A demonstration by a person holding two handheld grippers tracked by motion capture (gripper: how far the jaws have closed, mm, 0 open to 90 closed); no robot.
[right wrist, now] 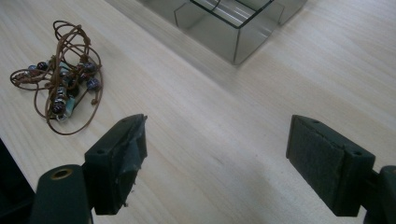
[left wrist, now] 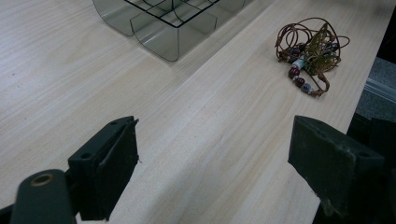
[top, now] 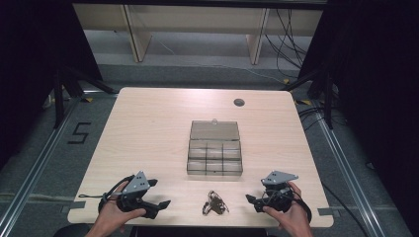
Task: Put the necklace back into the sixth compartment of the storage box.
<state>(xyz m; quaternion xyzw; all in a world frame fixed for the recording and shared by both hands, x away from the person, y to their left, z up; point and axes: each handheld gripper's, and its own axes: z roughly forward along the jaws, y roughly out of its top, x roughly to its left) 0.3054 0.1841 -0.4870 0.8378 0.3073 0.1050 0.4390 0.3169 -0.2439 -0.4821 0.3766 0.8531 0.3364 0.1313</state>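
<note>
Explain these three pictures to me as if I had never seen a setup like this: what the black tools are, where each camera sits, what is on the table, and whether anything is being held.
No robot here: a person holds a hand-operated two-jaw tool in each hand. The high view looks down from above the person's side, showing the left gripper and right gripper near the wooden table's front edge. The other two pictures come from cameras riding on the grippers, each looking out between its own two black jaws.

On the table stands a clear plastic organizer box, divided into small compartments, its lid open and lying back. Between the grippers, nearer the person, lies a tangled beaded cord bracelet, also seen in the left gripper view and right gripper view.

Both grippers are open and hold nothing.
</note>
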